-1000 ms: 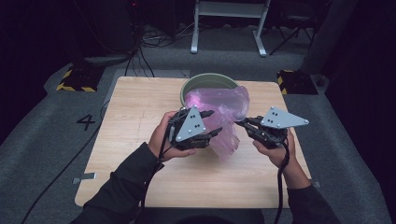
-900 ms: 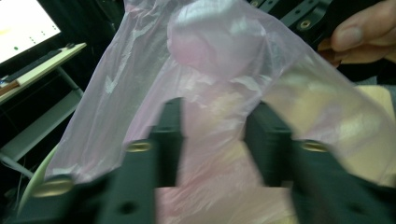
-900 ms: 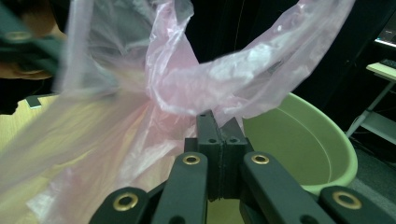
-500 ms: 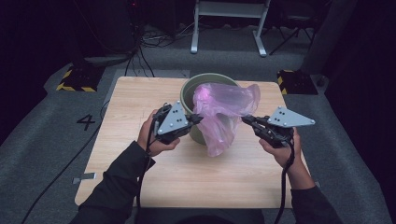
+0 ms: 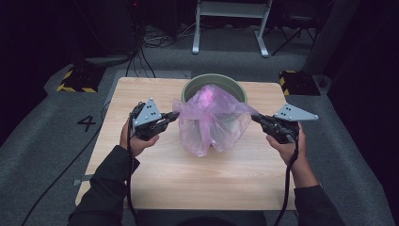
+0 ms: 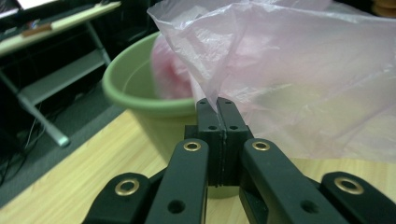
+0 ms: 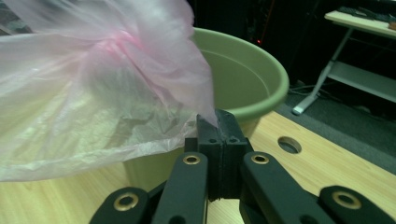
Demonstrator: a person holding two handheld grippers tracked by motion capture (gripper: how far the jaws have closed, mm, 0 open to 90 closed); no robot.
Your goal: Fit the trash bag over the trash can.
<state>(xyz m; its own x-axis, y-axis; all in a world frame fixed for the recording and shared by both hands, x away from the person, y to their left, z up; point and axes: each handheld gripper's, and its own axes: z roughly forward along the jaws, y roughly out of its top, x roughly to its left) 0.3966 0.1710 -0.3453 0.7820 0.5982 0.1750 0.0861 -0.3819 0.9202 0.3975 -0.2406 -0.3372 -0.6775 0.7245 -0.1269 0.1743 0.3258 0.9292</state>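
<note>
Right gripper (image 7: 219,122) pinching pink plastic bag (image 7: 88,93), seemingly over green basin (image 7: 252,88) on table (image 7: 299,168).

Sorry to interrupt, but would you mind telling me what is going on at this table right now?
A person at the wooden table holds a gripper in each hand and is working a thin pink plastic bag at a green tub. The left gripper is shut on one edge of the bag, the right gripper on the opposite edge. The bag is stretched between them, part of it over the tub's rim and part draped down its near side.
</note>
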